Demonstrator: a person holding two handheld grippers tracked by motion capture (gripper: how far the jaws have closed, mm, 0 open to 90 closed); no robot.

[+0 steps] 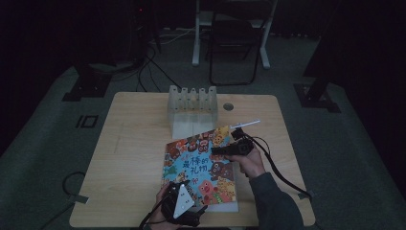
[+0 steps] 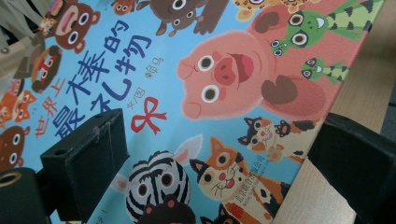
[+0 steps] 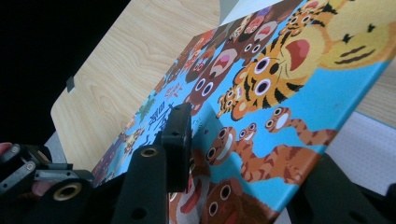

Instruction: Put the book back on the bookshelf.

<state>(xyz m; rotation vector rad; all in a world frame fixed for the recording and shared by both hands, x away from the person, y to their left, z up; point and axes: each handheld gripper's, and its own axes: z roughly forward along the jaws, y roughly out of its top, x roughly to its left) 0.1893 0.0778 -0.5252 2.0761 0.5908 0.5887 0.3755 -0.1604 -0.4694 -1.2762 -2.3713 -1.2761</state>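
Note:
A picture book (image 1: 201, 167) with cartoon animals on a blue cover lies on the wooden table (image 1: 134, 143), right of centre. My left gripper (image 1: 189, 191) hovers over the book's near corner. In the left gripper view its jaws (image 2: 219, 140) stand wide apart above the cover (image 2: 163, 70), gripping nothing. My right gripper (image 1: 214, 151) reaches in from the book's right edge. In the right gripper view (image 3: 254, 149) one jaw lies over the cover's face (image 3: 280, 93) and the other sits below its edge, with a white page (image 3: 373, 149) showing under that edge. The jaws are apart.
A clear plastic rack (image 1: 192, 108) stands just behind the book. A thin white stick (image 1: 245, 124) lies by the book's far right corner, and a round cable hole (image 1: 228, 106) is beside the rack. A chair and stand legs sit on the dark floor beyond the table.

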